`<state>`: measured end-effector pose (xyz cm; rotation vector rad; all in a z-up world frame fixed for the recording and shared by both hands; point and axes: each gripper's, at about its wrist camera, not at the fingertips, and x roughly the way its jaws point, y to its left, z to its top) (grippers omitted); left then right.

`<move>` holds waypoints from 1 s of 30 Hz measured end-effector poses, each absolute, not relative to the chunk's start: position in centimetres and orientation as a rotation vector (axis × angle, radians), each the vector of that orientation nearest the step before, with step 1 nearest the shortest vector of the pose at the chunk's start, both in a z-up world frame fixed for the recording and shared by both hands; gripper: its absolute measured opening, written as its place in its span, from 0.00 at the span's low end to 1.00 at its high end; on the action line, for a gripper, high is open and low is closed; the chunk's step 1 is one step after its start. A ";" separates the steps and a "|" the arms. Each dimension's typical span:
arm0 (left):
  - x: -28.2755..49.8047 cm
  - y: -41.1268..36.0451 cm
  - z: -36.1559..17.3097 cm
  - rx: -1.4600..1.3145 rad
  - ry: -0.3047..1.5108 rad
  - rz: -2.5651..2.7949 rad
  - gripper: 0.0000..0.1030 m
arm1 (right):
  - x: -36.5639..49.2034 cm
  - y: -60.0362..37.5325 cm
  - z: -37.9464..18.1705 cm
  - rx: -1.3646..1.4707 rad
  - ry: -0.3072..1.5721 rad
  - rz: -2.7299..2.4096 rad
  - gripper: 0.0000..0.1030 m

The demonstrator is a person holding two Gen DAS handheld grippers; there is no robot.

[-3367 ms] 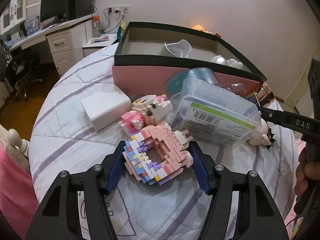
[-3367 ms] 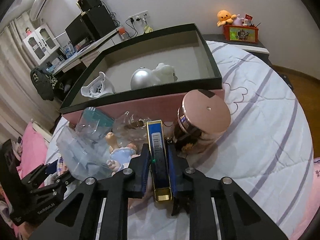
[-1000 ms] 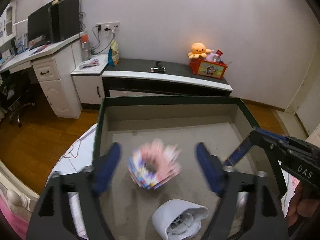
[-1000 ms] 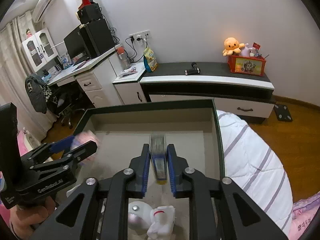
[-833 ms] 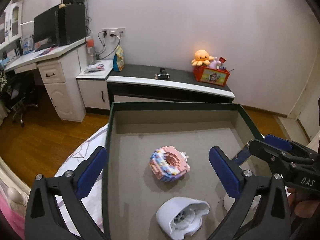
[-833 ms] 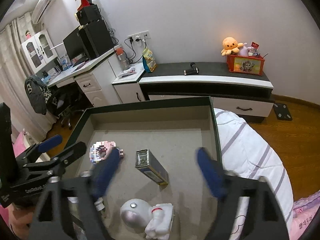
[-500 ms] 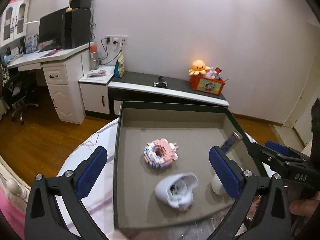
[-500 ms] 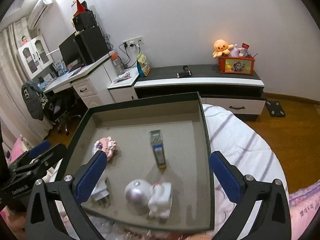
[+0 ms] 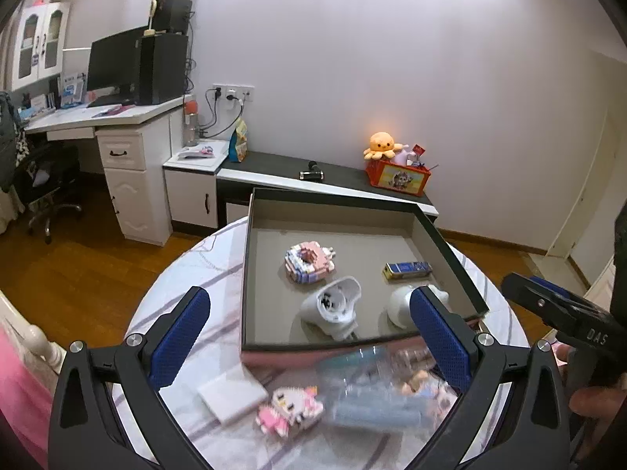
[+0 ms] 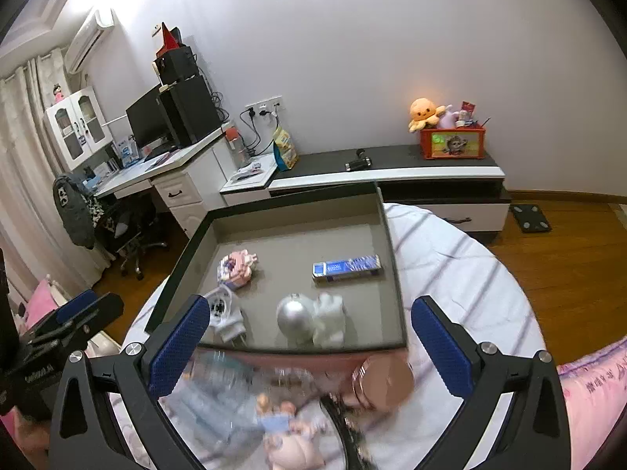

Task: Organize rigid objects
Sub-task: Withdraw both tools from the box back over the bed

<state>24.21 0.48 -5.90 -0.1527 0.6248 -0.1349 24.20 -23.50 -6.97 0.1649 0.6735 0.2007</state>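
A dark-rimmed box (image 9: 345, 195) (image 10: 394, 274) sits on the round bed. Inside lie a pink block donut (image 9: 309, 260) (image 10: 236, 266), a blue and gold pack (image 9: 406, 269) (image 10: 347, 267), a white fan-like gadget (image 9: 333, 305) (image 10: 225, 313) and a silver and white astronaut figure (image 10: 311, 319) (image 9: 403, 305). My left gripper (image 9: 309, 333) is open and empty, above the box's near edge. My right gripper (image 10: 309, 337) is open and empty, also above the near edge. Below lie a pink block cat (image 9: 290, 411), a white box (image 9: 231, 395), clear plastic containers (image 9: 364, 391), a doll (image 10: 282, 423) and a rose-gold jar (image 10: 384, 380).
The bed has a white cover with purple stripes (image 10: 462, 270). Beyond it stand a low dark cabinet (image 9: 333, 180) with an orange plush octopus (image 9: 380, 145), a white desk (image 9: 117, 133) with a monitor, and an office chair (image 10: 125, 231). The right gripper's body shows at the right of the left wrist view (image 9: 564, 309).
Both grippers let go of their objects in the box: the block donut from the left, the blue pack from the right. Both then opened wide and drew back and up from the box.
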 end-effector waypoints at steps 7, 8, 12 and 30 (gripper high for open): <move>20.2 -0.3 -5.7 -0.130 0.605 -0.123 1.00 | 19.4 -23.4 -6.5 0.137 0.632 0.179 1.00; 19.6 -0.4 -5.6 -0.128 0.605 -0.123 1.00 | 18.7 -23.2 -6.5 0.134 0.628 0.175 1.00; 17.3 -0.7 -5.5 -0.106 0.592 -0.108 1.00 | 16.8 -22.6 -6.7 0.128 0.622 0.176 1.00; 10.9 -0.2 -6.0 -0.098 0.585 -0.071 1.00 | 11.2 -21.8 -6.7 0.060 0.583 0.065 1.00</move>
